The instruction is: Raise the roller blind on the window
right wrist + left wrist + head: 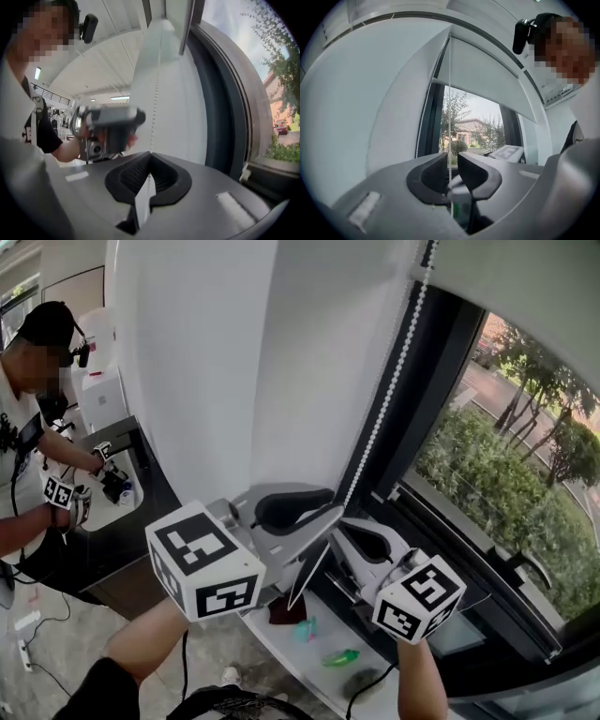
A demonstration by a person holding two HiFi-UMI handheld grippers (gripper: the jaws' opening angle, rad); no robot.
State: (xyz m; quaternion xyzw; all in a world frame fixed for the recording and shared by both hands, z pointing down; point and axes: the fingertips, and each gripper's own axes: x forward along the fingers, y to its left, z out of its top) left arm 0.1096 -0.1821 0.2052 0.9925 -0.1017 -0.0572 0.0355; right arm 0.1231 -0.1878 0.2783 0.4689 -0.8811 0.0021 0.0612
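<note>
Bead chain point(387, 390) hangs vertical. Right gripper point(150, 165) fingers are clamped on it; left gripper point(452, 164) fingers, narrowly apart, straddle it higher up, not pressing.

Bead chain point(392, 390) above right claw point(345, 527)

- The left gripper point(323, 507) is pointing roughly level, its jaws standing apart, with the bead chain point(394, 381) passing loose through the gap
- The right gripper point(349, 532) is sitting just beside it and a little lower, its jaws pressing together on the same chain
- The left forearm point(150, 638) is reaching up from the lower left, bare below a dark sleeve
- The right forearm point(417, 676) is rising from the bottom edge
</note>
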